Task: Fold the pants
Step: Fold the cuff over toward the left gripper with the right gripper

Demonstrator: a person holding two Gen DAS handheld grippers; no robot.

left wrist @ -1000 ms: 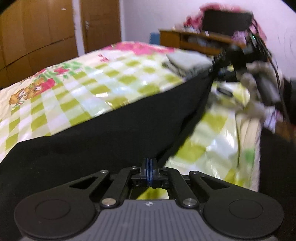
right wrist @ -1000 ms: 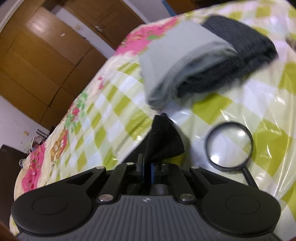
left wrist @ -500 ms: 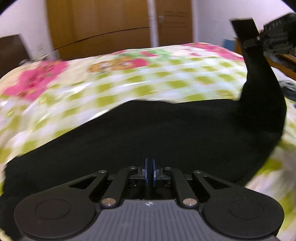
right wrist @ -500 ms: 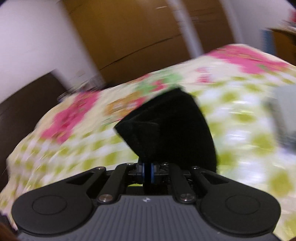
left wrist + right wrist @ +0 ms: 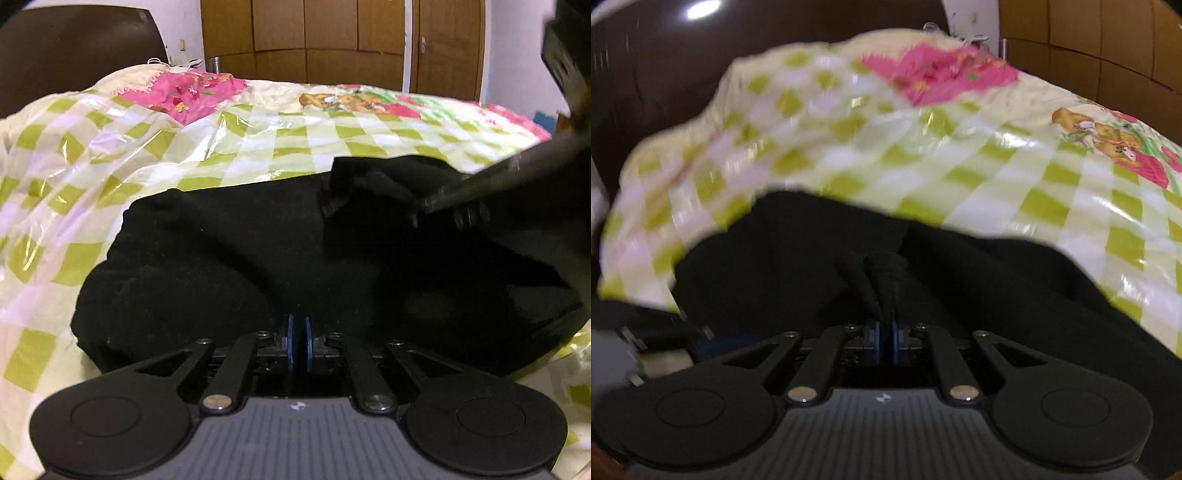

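The black pants point(image 5: 258, 258) lie on the green-and-white checked bed cover, doubled over on themselves. My left gripper point(image 5: 296, 345) is shut on the near edge of the pants, low over the bed. My right gripper point(image 5: 884, 341) is shut on a bunched fold of the pants point(image 5: 886, 280), which spread out in front of it. The right gripper's dark body shows blurred at the right of the left wrist view point(image 5: 517, 177), over the folded-over part of the pants.
The bed cover point(image 5: 258, 136) has pink floral patches and a shiny plastic layer. A dark headboard point(image 5: 74, 48) stands at the far left. Wooden wardrobe doors point(image 5: 332, 40) line the back wall.
Both grippers have swung with the pants toward the headboard end of the bed. The raised end in the right gripper has come down onto the rest of the pants.
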